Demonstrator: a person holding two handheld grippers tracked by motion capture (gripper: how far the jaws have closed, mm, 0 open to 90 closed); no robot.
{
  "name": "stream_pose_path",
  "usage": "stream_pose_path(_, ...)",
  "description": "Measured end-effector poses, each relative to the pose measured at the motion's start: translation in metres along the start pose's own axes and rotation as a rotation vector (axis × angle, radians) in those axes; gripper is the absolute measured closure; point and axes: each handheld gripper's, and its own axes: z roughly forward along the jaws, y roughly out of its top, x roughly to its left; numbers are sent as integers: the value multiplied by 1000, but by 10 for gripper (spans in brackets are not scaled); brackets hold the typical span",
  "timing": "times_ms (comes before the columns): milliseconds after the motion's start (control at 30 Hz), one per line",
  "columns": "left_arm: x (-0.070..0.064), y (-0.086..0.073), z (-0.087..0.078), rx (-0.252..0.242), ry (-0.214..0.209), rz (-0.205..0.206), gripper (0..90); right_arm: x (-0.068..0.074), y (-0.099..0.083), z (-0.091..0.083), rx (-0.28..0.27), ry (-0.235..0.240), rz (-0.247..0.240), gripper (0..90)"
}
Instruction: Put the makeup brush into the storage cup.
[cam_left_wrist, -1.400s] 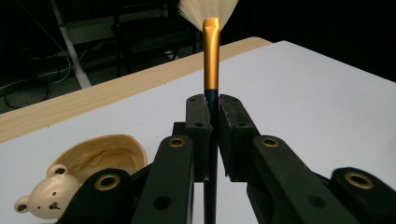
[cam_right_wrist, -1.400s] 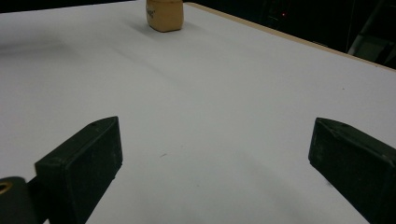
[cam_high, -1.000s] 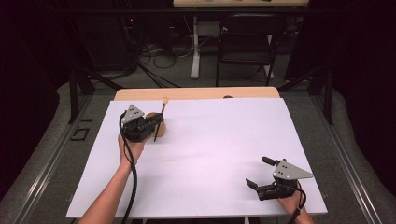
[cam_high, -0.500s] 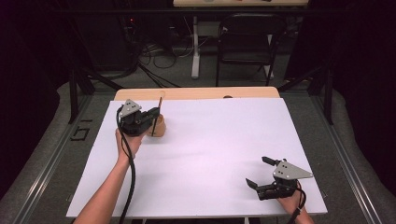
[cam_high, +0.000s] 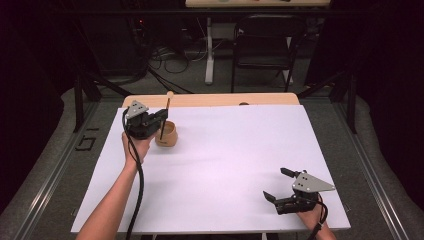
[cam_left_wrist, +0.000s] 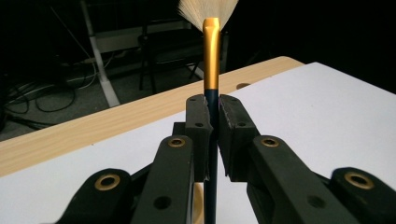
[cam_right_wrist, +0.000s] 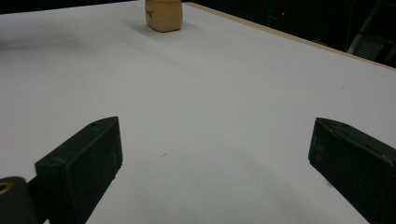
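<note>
Left gripper (cam_high: 161, 118) was clamped on the brush (cam_left_wrist: 211, 70) at its dark handle, upright over the cup (cam_high: 167, 134), far left. Light, stiff, slippery-looking; bristles likely delicate, so handle grip suited. Right gripper (cam_high: 276, 184) gaped wide, near right.

no legible text or labels

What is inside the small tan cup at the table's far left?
A dark-handled brush stands in the small tan cup, bristles up, clamped by the left gripper. Its lower end and the cup's bottom are hidden by the cup wall.
</note>
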Motion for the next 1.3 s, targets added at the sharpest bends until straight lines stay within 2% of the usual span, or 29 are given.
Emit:
stream_pose_path(267,4,-1,7,-7,15,-11,833,0,0,1,-9,0,4,23)
stream_pose_path(933,6,0,21,-81,58,1,833,0,0,-1,0,3,1,23)
stream_pose_path(1100,8,-1,24,-104,65,-6,833,0,0,-2,-2,4,1,23)
stream_pose_path(1300,10,-5,29,-106,70,-7,833,0,0,-2,0,5,2,23)
